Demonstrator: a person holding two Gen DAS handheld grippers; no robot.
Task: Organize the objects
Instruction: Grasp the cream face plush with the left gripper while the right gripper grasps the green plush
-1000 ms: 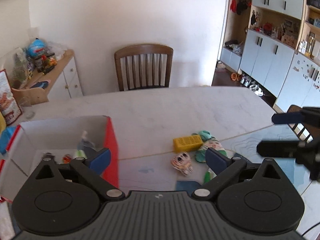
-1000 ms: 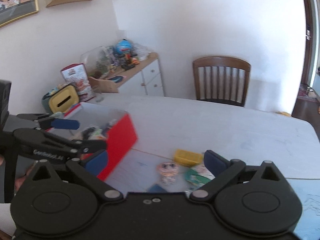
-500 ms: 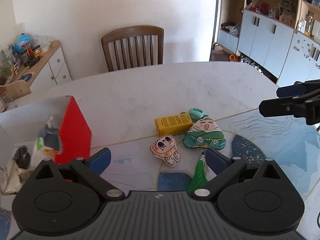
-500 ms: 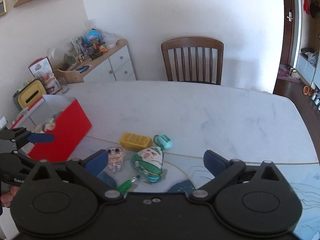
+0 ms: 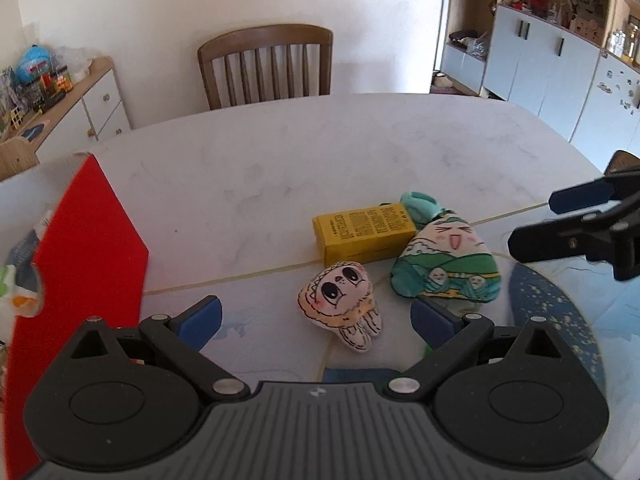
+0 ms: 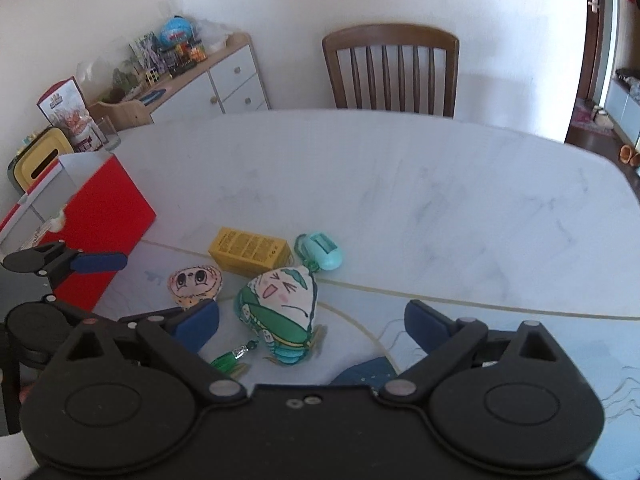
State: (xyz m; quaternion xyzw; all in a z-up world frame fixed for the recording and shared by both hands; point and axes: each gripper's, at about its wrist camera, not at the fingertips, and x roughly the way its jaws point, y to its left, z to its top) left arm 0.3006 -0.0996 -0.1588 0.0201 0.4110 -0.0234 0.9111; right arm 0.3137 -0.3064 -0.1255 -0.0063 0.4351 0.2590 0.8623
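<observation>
Red box at 9 o'clock on the worktop, contents indistinct; left hand-held gripper and right hand-held gripper both wide, empty

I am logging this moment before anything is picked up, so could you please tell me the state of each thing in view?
Left tongs: open, empty.
Right tongs: open, empty.
Red box: open-topped, items inside.
Yellow carton: lying flat, closed.
Green plush: lying on the table, against the carton.
Cream plush: lying face up.
Teal case: lying behind the green plush.
</observation>
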